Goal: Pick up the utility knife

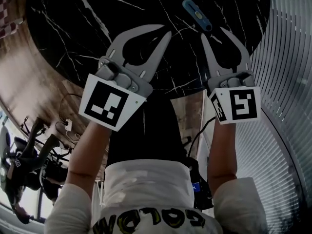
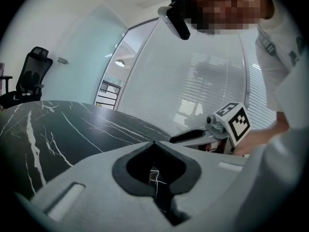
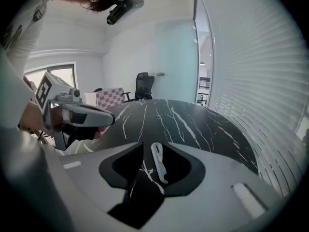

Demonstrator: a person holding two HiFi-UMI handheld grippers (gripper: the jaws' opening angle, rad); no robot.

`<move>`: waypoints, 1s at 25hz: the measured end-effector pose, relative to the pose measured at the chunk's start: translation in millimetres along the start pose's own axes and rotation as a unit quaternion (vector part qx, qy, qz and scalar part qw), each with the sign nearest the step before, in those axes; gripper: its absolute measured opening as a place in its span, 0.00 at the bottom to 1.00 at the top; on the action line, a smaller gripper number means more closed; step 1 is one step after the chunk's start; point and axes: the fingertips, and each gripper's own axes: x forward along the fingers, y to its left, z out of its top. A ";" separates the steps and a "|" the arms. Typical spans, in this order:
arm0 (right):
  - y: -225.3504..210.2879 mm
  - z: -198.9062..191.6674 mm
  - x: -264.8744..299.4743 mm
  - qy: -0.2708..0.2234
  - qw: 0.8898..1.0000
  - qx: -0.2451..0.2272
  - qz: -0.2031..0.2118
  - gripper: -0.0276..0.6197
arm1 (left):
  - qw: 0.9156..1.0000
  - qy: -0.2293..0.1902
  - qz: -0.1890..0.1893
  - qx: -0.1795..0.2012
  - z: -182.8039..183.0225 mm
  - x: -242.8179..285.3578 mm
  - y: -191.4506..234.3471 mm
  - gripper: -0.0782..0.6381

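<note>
Reaching forward side by side, the person's two bare forearms stretch out from white sleeves over the near edge of the black, white-veined marble table (image 1: 63, 28). Each ends behind a marker cube. The left forearm (image 1: 87, 152) angles slightly inward, so the left gripper (image 1: 167, 30) points up the head view and a little to the right. Its own view skims low across the tabletop, which suggests it is held close to level. The right forearm (image 1: 222, 152) runs nearly straight ahead. The right gripper (image 1: 214, 33) tips more steeply down, and its own view looks onto the marble from above.

The left gripper's fingers are pressed together at the tips and enclose only a spade-shaped hollow. Through that hollow the veined table shows, and nothing is pinched between the pads.

The right gripper's fingers stand spread, with a clear gap between the tips, and they grip nothing.

The utility knife (image 1: 197, 14) lies flat on the marble just beyond the right gripper's fingertips, angled diagonally, and it shows blue from the head camera. In the right gripper view it is framed in the gap between the two spread fingers, lying lengthwise ahead on the table. Neither pad touches it. It sits nearer the right gripper's left finger (image 1: 208, 50) than the other, and the left gripper's closed tips are off to its left.
</note>
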 end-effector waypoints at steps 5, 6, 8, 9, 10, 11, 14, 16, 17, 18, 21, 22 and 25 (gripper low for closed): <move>-10.7 -26.3 20.6 0.031 1.000 0.001 -0.004 0.30 | 1.000 0.009 -0.007 -0.005 -13.6 13.1 2.5 0.11; -12.4 -31.5 23.3 0.036 0.999 0.003 -0.006 0.30 | 1.000 0.013 -0.008 -0.006 -17.3 14.3 2.5 0.11; -15.7 -39.5 28.1 0.043 0.999 0.011 -0.008 0.31 | 1.000 0.019 -0.006 -0.012 -24.3 15.3 4.4 0.11; -17.3 -42.6 30.4 0.046 0.999 0.015 -0.009 0.31 | 1.000 0.021 -0.004 -0.016 -27.2 15.2 6.0 0.11; -19.0 -45.2 32.5 0.049 0.999 0.018 -0.010 0.32 | 1.000 0.022 -0.002 -0.018 -29.6 14.9 7.4 0.11; -20.8 -47.2 34.5 0.052 0.998 0.020 -0.011 0.33 | 0.999 0.024 -0.002 -0.021 -31.8 14.5 8.5 0.11; -24.3 -51.9 40.3 0.060 0.998 0.022 -0.008 0.34 | 0.999 0.029 -0.001 -0.020 -35.7 13.5 11.2 0.11; -24.6 -57.4 42.6 0.070 0.997 0.020 -0.004 0.34 | 0.999 0.030 0.000 -0.020 -37.1 12.9 12.3 0.11; -24.3 -59.8 43.1 0.075 0.997 0.016 -0.002 0.34 | 0.999 0.029 0.001 -0.021 -37.6 12.6 12.8 0.11; -23.5 -61.6 43.5 0.079 0.997 0.010 -0.001 0.33 | 0.999 0.029 0.002 -0.022 -37.9 12.2 13.3 0.11; -18.9 -63.6 45.1 0.088 0.996 -0.008 0.011 0.29 | 0.999 0.027 0.005 -0.021 -38.3 10.8 14.5 0.11; -17.6 -63.8 45.7 0.091 0.996 -0.010 0.016 0.26 | 0.999 0.028 0.006 -0.018 -38.7 10.2 14.2 0.11; -16.3 -65.0 46.0 0.100 0.995 -0.009 0.021 0.25 | 0.999 0.029 0.007 -0.013 -39.2 6.4 11.9 0.11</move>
